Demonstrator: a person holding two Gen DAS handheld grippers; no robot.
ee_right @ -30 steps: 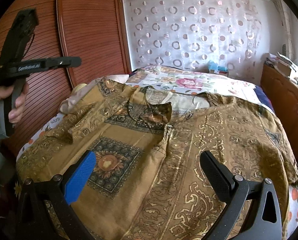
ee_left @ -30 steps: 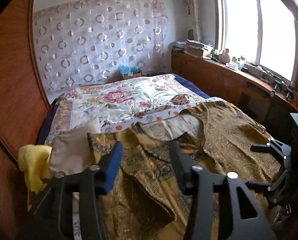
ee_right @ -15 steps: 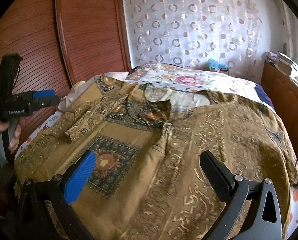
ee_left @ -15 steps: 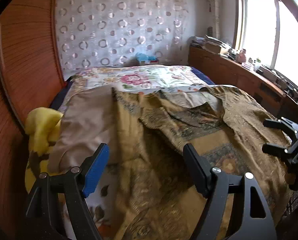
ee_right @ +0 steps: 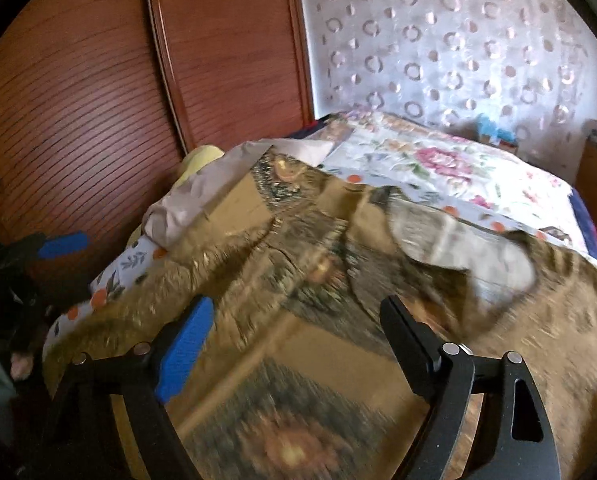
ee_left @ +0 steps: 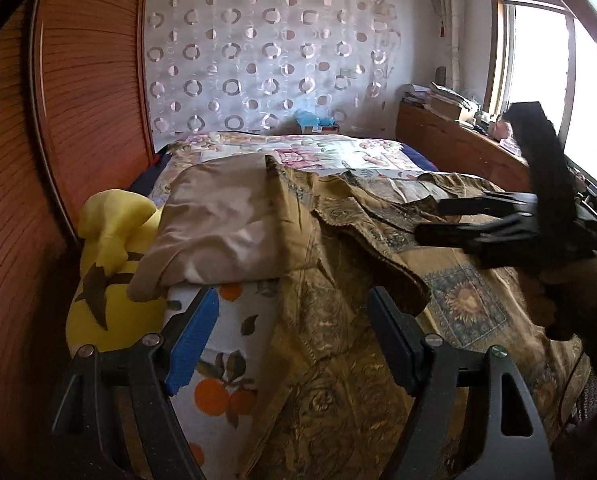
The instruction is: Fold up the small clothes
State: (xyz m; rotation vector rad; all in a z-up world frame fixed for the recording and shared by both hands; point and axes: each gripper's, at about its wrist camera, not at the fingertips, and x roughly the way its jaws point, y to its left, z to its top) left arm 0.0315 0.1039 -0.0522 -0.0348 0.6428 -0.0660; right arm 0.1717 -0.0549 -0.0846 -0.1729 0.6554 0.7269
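Observation:
A gold-brown patterned shirt (ee_left: 378,280) lies spread front-up on the bed, its left sleeve folded in over the chest. It also shows, blurred, in the right wrist view (ee_right: 338,300). My left gripper (ee_left: 294,332) is open and empty, low at the bed's near left corner, just short of the shirt's hanging edge. My right gripper (ee_right: 298,336) is open and empty, close above the shirt's lower left part. It also shows in the left wrist view (ee_left: 450,220), over the shirt's chest.
A beige cloth (ee_left: 222,228) and a yellow plush toy (ee_left: 106,264) lie at the bed's left edge. A wooden wardrobe (ee_left: 86,100) stands on the left. A floral quilt (ee_left: 318,152) covers the far bed. A wooden ledge (ee_left: 458,148) runs under the window.
My left gripper dropped lower and nearer the bed's left corner. My right gripper swung left and closer over the shirt; its view is now blurred.

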